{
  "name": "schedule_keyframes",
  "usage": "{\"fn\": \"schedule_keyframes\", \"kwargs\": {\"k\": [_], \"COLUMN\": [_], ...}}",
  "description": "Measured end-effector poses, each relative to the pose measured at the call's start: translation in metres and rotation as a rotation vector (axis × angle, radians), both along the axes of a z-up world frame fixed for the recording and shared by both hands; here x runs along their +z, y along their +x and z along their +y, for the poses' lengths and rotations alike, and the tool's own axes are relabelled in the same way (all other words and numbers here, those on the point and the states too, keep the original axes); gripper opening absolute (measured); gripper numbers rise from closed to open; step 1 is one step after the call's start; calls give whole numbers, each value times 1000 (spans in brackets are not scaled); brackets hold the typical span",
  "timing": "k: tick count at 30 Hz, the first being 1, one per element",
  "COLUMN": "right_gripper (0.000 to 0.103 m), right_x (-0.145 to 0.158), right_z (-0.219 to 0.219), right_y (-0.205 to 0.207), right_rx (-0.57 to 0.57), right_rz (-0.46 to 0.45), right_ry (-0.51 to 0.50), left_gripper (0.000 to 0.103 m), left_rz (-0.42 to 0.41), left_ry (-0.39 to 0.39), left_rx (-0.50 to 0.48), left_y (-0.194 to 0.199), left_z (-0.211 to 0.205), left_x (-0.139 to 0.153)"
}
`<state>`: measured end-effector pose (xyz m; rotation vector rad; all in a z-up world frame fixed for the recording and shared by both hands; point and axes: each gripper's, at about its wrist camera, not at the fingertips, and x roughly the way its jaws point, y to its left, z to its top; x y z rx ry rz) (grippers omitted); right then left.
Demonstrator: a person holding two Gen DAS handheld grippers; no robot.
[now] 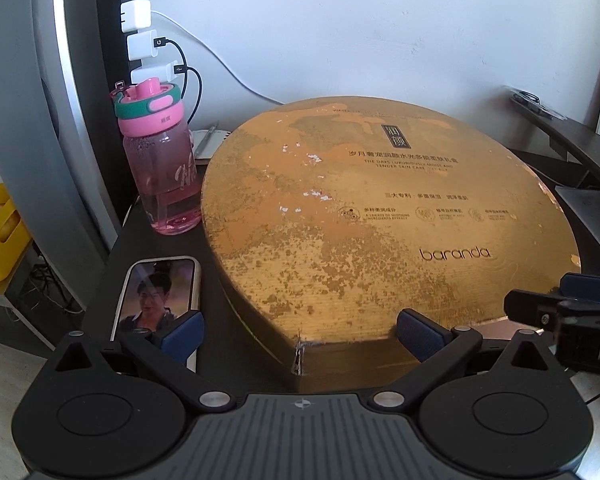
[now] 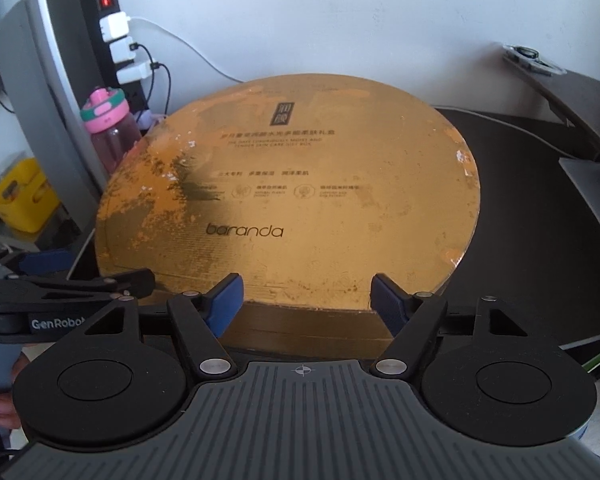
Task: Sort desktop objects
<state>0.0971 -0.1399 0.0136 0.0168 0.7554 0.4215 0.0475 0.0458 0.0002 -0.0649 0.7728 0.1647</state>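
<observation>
A big worn gold box [image 1: 372,216] marked "baranda" lies flat on the dark desk [image 2: 540,208] and fills the middle of both views. My left gripper [image 1: 302,336] is open, its blue pads on either side of the box's near corner. My right gripper [image 2: 306,304] is also open, straddling the near edge of the gold box [image 2: 292,184]. A pink water bottle [image 1: 160,168] stands upright just left of the box. In front of the bottle a phone [image 1: 156,296] lies flat with its screen lit. Each gripper shows at the edge of the other's view.
A power strip with white chargers [image 1: 140,40] hangs on the wall behind the bottle, beside a silver panel [image 1: 56,120]. A yellow crate [image 1: 0,232] sits low on the left. A curved dark shelf [image 2: 560,92] rises at the right, with grey paper [image 2: 596,200] under it.
</observation>
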Motion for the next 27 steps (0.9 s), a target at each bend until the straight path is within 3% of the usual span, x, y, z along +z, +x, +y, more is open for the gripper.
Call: {"fn": "schedule_keyframes", "kwargs": {"k": [8, 14, 20, 27], "right_gripper": [91, 93, 94, 95], "right_x": [29, 42, 46, 41], "right_z": [-32, -44, -49, -56], "right_y": [-30, -52, -63, -65], "right_rx": [-44, -33, -62, -85], "right_rz": [-39, -71, -136, -133], "right_ry": [97, 105, 39, 51], "left_gripper": [102, 102, 102, 103], "left_rz": [-24, -47, -46, -40], "left_ry": [10, 48, 69, 77], "left_rx": [-94, -122, -135, -156], "left_y": [-25, -38, -43, -43], "left_z": [-24, -42, -55, -62], "left_x": [10, 15, 18, 18]}}
